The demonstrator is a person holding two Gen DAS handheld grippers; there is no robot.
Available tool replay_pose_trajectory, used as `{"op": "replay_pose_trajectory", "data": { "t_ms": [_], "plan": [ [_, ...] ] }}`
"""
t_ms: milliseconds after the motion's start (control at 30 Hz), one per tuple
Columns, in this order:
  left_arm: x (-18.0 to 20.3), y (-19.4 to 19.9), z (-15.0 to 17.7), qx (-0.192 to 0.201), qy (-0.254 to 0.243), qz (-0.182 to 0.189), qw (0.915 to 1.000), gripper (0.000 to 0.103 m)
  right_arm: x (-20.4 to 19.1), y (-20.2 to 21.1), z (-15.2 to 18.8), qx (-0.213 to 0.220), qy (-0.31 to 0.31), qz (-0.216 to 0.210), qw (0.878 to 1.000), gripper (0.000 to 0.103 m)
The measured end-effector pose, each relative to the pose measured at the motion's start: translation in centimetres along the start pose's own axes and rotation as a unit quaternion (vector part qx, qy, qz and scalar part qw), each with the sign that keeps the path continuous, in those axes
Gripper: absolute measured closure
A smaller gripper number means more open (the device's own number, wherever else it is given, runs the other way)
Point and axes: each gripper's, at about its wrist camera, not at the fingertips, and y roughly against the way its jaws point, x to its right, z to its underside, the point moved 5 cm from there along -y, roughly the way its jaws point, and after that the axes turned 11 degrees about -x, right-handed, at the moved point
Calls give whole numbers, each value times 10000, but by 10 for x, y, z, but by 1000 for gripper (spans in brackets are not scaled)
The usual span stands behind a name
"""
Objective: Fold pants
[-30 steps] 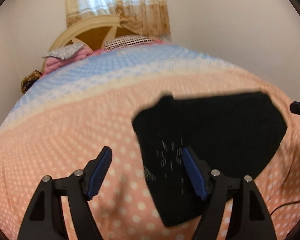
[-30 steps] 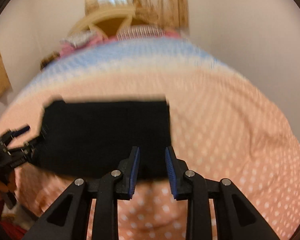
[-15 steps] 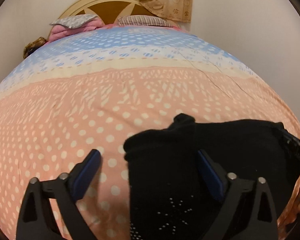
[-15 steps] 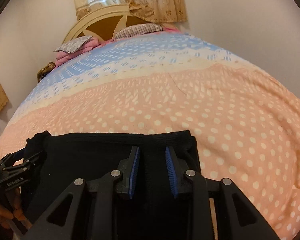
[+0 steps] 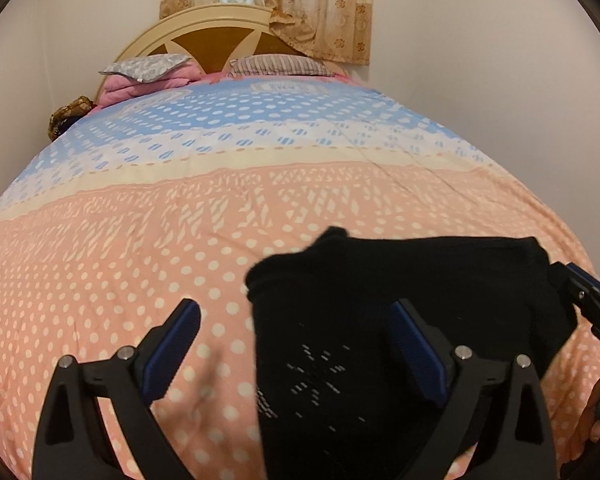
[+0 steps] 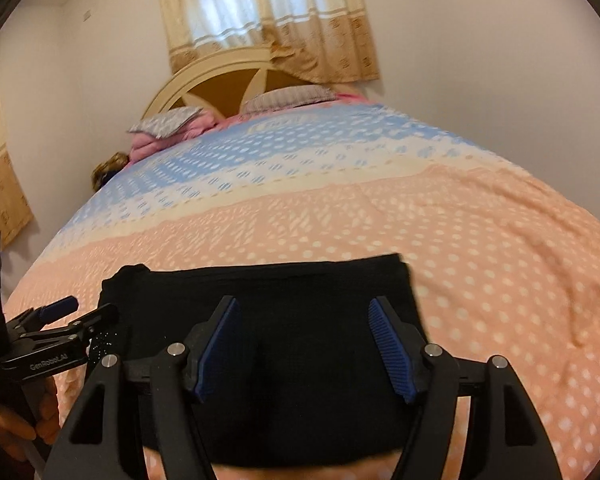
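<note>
a: which step is this?

b: i'd judge a fold has just been laid. the black pants (image 6: 268, 312) lie as a flat, compact rectangle on the dotted bedspread (image 5: 100, 264), at about 6 o'clock in the right wrist view and 5 o'clock in the left one.

a: and the grippers?

b: the left gripper (image 5: 296, 344) has its jaws spread wide, straddling the pants' left edge with nothing pinched. the right gripper (image 6: 304, 344) is opening its jaws over the cloth; the pants sit beneath and between them, but the pads don't press on it.

a: next move?

b: probably lift both clear, then either pinch one short edge for another fold or smooth the bump at 12 o'clock on the left corner.

a: any containers?

b: none visible. only pillows (image 5: 148, 68) by the headboard (image 5: 216, 36) at 12 o'clock.
</note>
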Motion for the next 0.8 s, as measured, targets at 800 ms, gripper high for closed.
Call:
{"op": "replay_pose_trajectory", "data": {
  "t_ms": [800],
  "plan": [
    [-15, -20, 30, -551, 591, 594, 9950, 5, 70, -25, 19, -487, -1093, -236, 9925, 34]
  ]
}}
